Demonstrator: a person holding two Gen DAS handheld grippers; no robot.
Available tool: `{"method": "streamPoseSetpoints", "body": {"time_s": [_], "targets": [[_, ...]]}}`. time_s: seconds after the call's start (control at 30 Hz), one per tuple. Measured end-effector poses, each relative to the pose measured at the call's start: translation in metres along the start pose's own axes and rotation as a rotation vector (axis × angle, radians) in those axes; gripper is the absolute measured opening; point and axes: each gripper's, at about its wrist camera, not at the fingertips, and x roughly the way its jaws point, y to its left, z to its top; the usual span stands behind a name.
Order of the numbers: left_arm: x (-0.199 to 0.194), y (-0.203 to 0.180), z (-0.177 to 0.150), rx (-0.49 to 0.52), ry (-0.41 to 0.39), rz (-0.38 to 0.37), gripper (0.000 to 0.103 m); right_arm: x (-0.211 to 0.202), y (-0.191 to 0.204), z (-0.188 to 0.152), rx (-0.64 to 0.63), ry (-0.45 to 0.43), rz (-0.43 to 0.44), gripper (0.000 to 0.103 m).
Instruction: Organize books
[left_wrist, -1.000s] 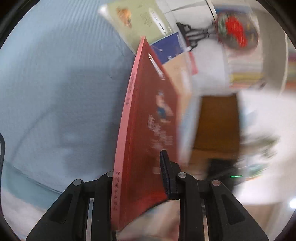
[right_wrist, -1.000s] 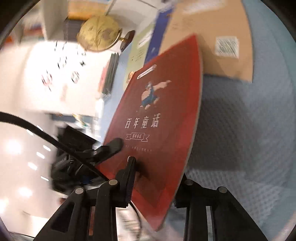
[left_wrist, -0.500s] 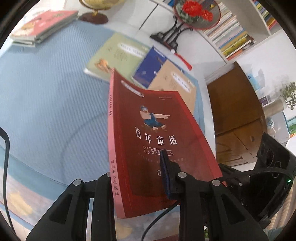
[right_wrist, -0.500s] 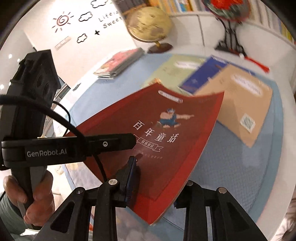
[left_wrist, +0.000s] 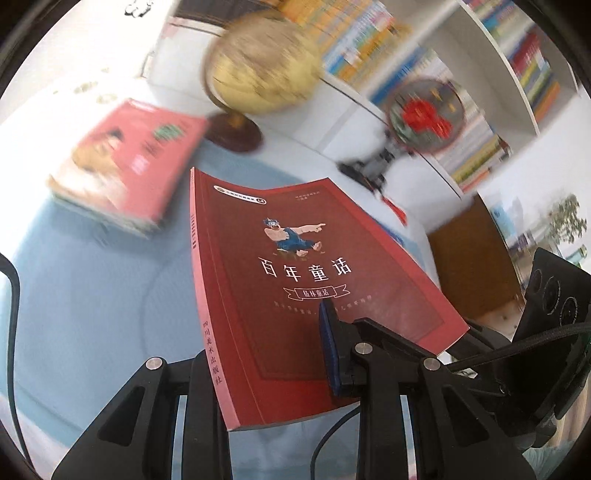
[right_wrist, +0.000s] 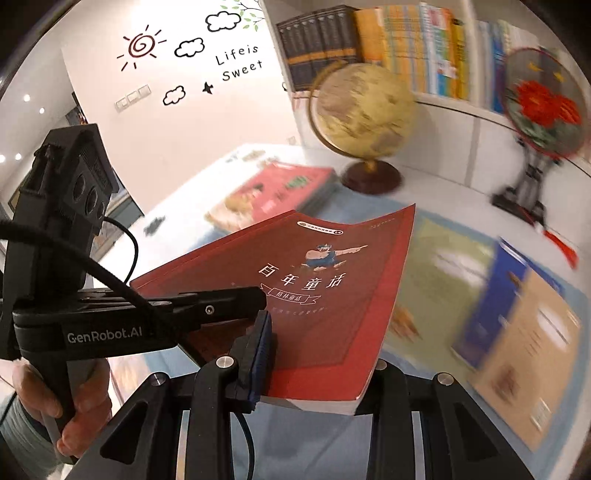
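left gripper (left_wrist: 271, 365) + right gripper (right_wrist: 314, 360): both nearly closed, clamped on red book (left_wrist: 295, 288), held above the blue mat | next: keep it level, no bending | aim far-left corner, square onto pink book stack (left_wrist: 129, 173) by the globe (left_wrist: 262, 62)

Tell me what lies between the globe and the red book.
The pink-covered stack of books lies partly there, left of the globe and beyond the red book; the right wrist view shows it.
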Motion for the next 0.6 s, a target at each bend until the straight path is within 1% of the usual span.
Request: {"method": "streamPoseSetpoints", "body": {"time_s": [0.07, 0.13, 0.23, 0.37, 0.43, 0.47, 0.5, 0.6], "targets": [[-0.002, 0.031, 0.022, -0.002, -0.001, 0.009, 0.024, 0.026, 0.016, 0.023, 0.011, -0.015, 0.014, 0.031], [-0.003, 0.060, 0.043, -0.012, -0.003, 0.016, 0.024, 0.048, 0.030, 0.039, 0.031, -0.018, 0.026, 0.032], [0.006, 0.097, 0.068, -0.009, 0.021, 0.021, 0.024, 0.093, 0.046, 0.066, 0.094, -0.008, 0.041, 0.032], [0.023, 0.130, 0.093, -0.002, 0.052, 0.008, 0.024, 0.139, 0.051, 0.086, 0.181, 0.026, 0.046, 0.032], [0.031, 0.145, 0.104, -0.029, 0.071, -0.014, 0.024, 0.154, 0.051, 0.092, 0.212, 0.032, 0.038, 0.032], [0.037, 0.154, 0.112, -0.054, 0.083, -0.019, 0.026, 0.162, 0.052, 0.096, 0.226, 0.033, 0.031, 0.032], [0.038, 0.160, 0.116, -0.063, 0.084, -0.018, 0.028, 0.169, 0.052, 0.101, 0.239, 0.034, 0.027, 0.032], [0.043, 0.177, 0.130, -0.087, 0.081, 0.031, 0.028, 0.185, 0.052, 0.111, 0.268, 0.044, 0.014, 0.032]]}}
